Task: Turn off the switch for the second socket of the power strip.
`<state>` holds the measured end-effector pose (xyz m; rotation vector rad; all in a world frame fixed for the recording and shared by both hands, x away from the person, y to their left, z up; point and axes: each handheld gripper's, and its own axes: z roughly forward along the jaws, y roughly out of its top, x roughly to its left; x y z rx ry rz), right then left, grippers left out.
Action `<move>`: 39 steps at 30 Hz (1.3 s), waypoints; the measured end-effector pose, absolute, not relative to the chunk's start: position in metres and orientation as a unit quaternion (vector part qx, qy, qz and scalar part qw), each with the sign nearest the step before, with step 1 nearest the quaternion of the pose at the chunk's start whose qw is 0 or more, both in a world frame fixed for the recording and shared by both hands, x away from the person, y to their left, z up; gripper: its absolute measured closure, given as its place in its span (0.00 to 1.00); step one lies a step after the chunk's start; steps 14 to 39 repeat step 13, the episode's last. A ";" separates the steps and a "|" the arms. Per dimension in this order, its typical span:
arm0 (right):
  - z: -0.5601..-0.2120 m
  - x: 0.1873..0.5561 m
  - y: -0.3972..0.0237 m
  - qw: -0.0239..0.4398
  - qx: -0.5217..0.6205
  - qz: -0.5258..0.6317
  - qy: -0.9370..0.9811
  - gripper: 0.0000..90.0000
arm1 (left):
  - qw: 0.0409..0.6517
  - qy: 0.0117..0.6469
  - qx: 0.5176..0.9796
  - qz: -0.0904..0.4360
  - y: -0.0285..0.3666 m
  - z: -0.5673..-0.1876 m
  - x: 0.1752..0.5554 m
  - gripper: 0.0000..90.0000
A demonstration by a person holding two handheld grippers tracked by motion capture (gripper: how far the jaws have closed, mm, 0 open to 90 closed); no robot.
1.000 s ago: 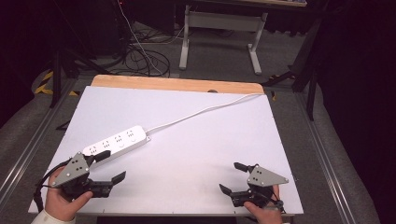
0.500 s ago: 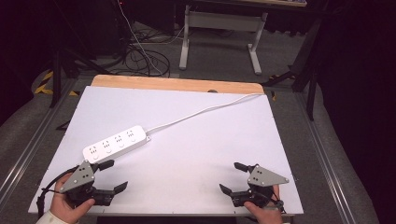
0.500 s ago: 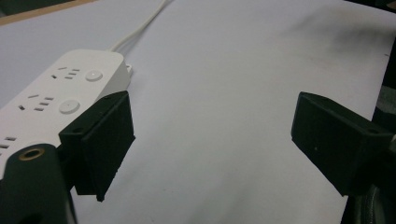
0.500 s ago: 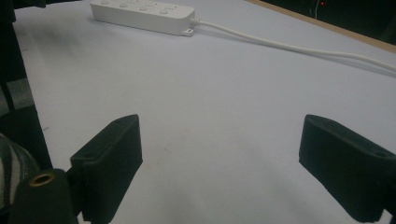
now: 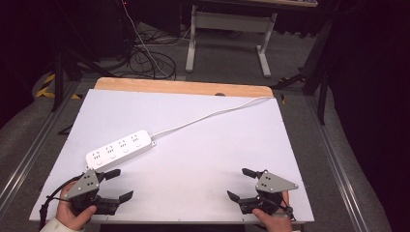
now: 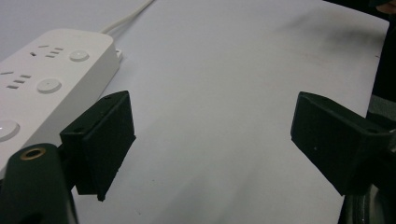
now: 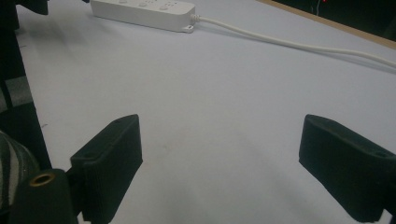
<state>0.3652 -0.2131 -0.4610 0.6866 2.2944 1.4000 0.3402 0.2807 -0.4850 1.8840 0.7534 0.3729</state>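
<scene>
Nearer now, left gripper (image 5: 117, 185), jaws wide, beside power strip (image 6: 44, 88); right gripper (image 5: 240, 184) wide.

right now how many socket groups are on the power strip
4, in one row along the top of the power strip, running from its near left end, beside the left tool, to the cable end.

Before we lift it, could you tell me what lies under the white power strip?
The white power strip lies flat on the white tabletop; whatever its body covers is hidden.
</scene>
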 end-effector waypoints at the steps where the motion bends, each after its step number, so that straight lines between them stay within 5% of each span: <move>1: -0.461 0.365 -0.213 0.183 0.243 0.496 0.813 0.15 | 0.514 0.315 0.782 0.159 0.281 -0.485 0.341 0.16; 10: -0.462 0.366 -0.213 0.182 0.244 0.494 0.814 0.15 | 0.482 0.314 0.793 0.201 0.277 -0.483 0.339 0.17; 39: -0.462 0.367 -0.213 0.182 0.245 0.492 0.816 0.15 | 0.485 0.312 0.791 0.204 0.278 -0.482 0.339 0.17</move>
